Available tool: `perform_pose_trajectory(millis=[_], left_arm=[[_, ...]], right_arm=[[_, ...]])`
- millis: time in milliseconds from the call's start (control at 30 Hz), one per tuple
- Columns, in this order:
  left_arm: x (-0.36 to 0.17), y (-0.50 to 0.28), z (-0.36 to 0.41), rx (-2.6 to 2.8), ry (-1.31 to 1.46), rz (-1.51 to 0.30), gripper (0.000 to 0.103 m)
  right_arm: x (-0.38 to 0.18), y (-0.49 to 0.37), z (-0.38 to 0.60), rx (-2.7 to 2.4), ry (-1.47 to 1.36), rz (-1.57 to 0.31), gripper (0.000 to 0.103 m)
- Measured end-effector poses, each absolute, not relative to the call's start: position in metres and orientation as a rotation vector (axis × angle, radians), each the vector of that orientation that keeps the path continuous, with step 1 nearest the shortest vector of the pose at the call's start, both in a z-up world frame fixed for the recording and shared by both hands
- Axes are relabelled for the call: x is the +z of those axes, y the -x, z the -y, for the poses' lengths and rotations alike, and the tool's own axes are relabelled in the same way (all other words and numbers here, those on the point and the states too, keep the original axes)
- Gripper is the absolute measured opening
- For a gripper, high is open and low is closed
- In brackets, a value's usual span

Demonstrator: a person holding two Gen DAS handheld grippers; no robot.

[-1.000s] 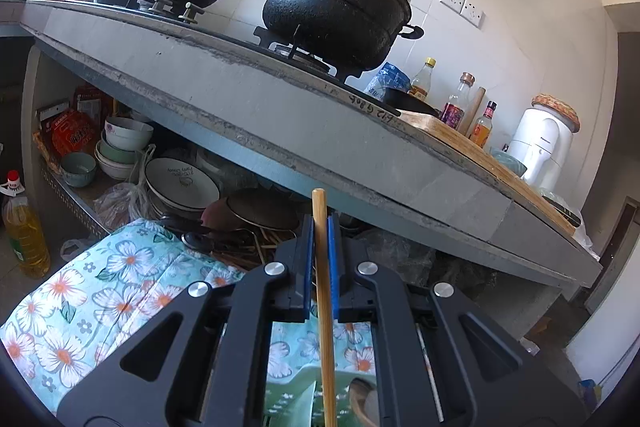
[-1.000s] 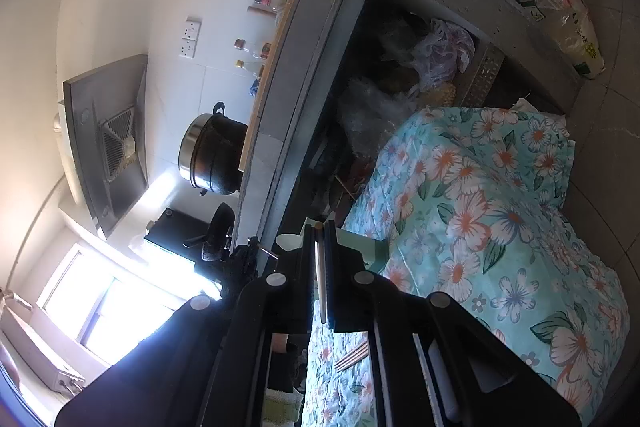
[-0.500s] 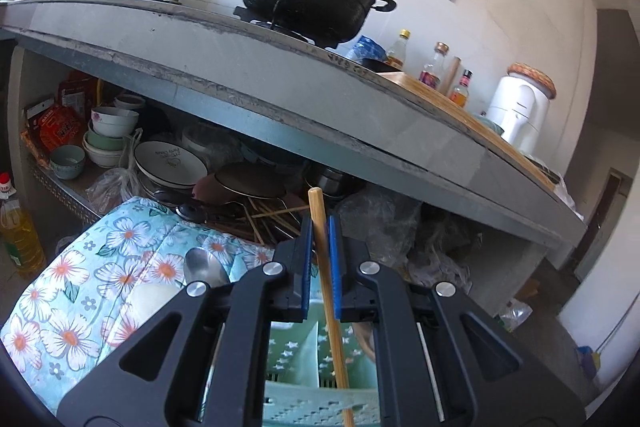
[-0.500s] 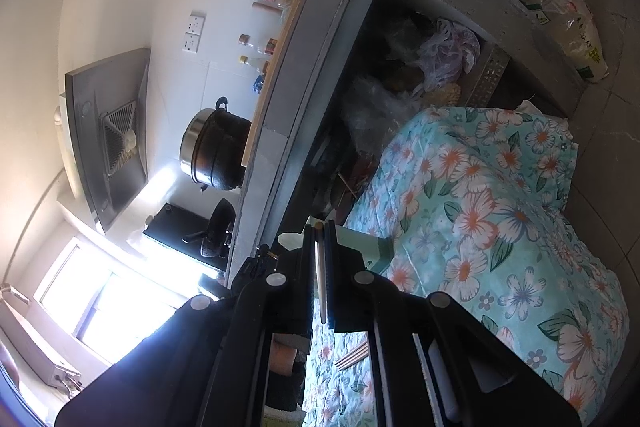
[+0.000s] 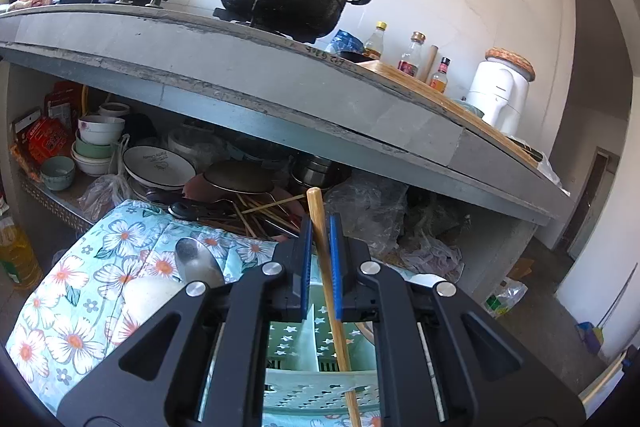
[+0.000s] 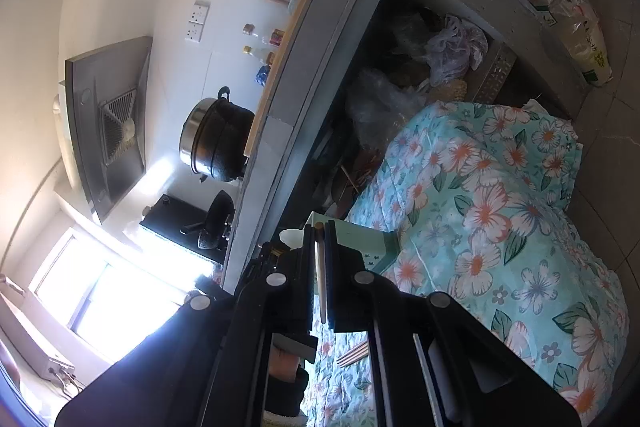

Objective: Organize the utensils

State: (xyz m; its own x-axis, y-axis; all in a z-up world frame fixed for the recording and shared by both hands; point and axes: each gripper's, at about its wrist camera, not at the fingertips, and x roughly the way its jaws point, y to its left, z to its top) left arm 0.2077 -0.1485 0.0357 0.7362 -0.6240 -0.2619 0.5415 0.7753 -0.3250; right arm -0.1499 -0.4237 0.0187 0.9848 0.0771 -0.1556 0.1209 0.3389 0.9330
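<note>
Where floral cloth spreads, a counter overhangs.

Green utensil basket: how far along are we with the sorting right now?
Little looks finished: the visible compartments of the green basket seem empty. In hand: the left gripper holds a wooden chopstick over the basket, and the right gripper is shut on a thin pale utensil. Left to do: a metal spoon and a chopstick pair lie on the floral cloth.
</note>
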Motion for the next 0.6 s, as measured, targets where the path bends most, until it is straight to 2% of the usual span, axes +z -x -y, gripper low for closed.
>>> perform_pose_trajectory(millis=[600], left_arm=[[0.056,-0.217,0.142,-0.699,0.286,-0.385,0.006]], right_arm=[[0.024,0.141,0.415,-0.012,-1.205,-0.203,0.005]])
